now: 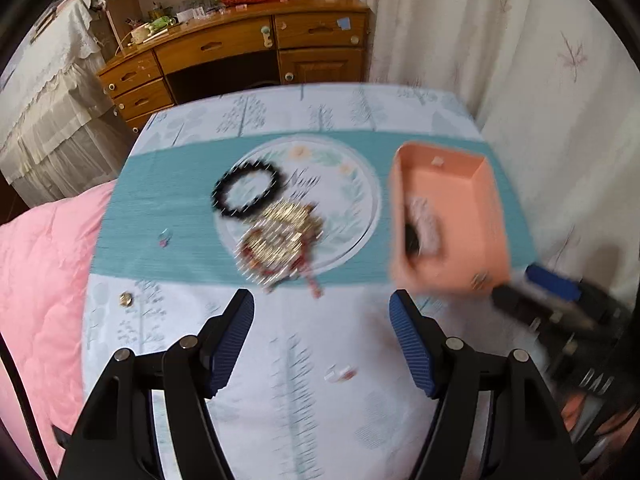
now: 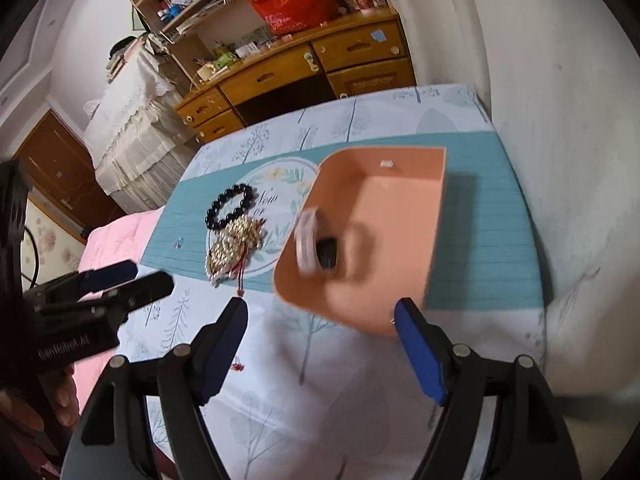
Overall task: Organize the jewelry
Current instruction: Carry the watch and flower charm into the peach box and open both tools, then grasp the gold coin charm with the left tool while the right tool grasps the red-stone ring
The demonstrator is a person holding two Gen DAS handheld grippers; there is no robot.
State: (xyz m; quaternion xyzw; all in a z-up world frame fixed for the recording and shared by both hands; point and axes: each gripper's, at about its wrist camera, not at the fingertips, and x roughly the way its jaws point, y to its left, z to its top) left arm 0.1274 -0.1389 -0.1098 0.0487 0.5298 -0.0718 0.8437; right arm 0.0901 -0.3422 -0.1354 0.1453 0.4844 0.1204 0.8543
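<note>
Both the left hand-held gripper (image 1: 322, 306) and the right hand-held gripper (image 2: 320, 312) hang wide open, holding nothing. The black bracelet (image 1: 245, 189) and gold chains (image 1: 280, 236) lie mid-frame, left of the pink box (image 2: 384, 236). A hasty grab could tangle them.
</note>
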